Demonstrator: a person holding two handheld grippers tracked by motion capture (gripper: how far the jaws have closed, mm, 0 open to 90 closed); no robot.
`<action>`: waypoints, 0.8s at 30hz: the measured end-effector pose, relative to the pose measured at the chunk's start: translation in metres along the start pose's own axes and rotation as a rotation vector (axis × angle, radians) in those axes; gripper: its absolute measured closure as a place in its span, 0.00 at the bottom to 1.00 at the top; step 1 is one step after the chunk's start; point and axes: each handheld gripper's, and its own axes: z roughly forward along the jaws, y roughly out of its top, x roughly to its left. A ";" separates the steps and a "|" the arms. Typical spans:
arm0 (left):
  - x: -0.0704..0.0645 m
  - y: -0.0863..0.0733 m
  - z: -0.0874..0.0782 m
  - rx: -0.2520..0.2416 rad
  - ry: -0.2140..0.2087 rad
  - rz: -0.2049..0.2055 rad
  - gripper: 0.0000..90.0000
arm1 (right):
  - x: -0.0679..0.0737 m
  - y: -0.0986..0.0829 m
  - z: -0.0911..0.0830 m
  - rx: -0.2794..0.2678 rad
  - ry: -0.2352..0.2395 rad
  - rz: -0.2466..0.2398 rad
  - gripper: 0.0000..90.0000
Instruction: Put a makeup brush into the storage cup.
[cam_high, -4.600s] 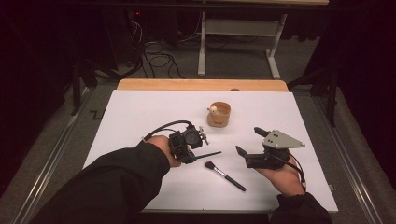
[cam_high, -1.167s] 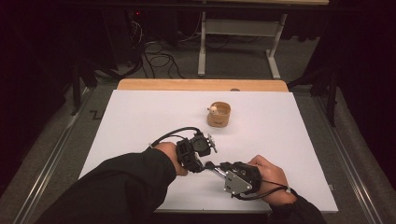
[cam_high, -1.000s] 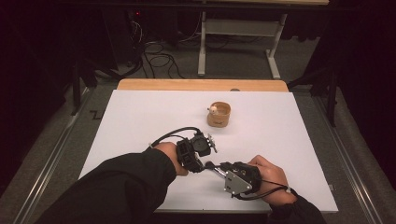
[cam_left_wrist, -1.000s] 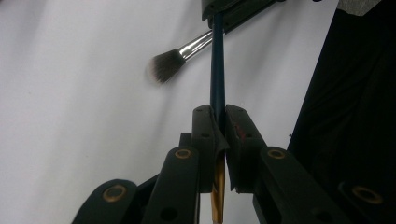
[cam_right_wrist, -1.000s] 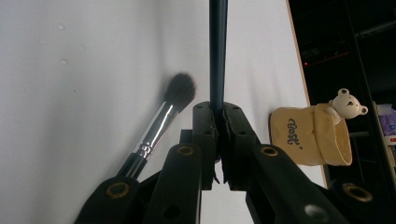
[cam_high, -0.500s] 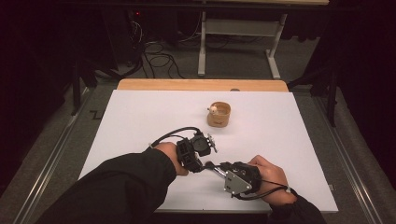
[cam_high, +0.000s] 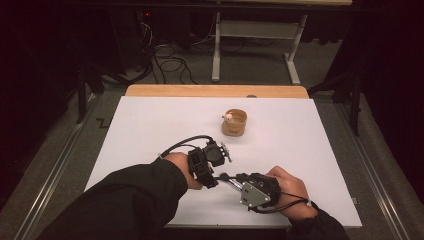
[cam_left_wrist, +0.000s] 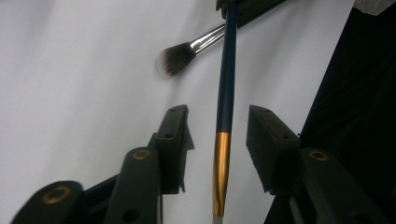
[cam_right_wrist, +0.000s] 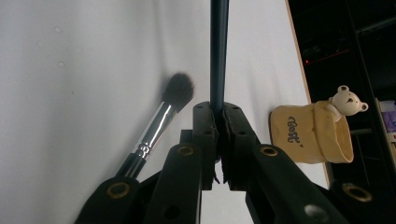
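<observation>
Yellow bear-topped holder (cam_high: 234, 122) stands on the white counter (cam_high: 150, 125) well apart from both grippers, toward its far side; a silver-ferruled makeup brush (cam_right_wrist: 159, 122) lies on the counter just beside the right gripper (cam_right_wrist: 219, 109), nothing between the two grippers. Right gripper jaws are clenched on the dark blue brush handle (cam_left_wrist: 226, 88), which runs away from the holder into the gap of the left gripper (cam_left_wrist: 217, 123), whose jaws stand released either side of it without touching. Beyond the counter: dark room, grey floor, cables, a white desk frame (cam_high: 257, 37).
</observation>
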 end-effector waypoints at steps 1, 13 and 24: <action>0.000 0.000 0.000 0.001 0.001 -0.002 0.61 | 0.000 0.000 0.000 -0.001 -0.003 0.003 0.97; 0.005 -0.010 -0.003 0.004 0.042 -0.034 0.40 | 0.000 -0.004 -0.002 0.014 -0.008 0.043 0.97; 0.013 -0.029 0.001 0.007 0.047 -0.073 0.39 | 0.000 -0.010 -0.003 0.032 -0.015 0.058 0.97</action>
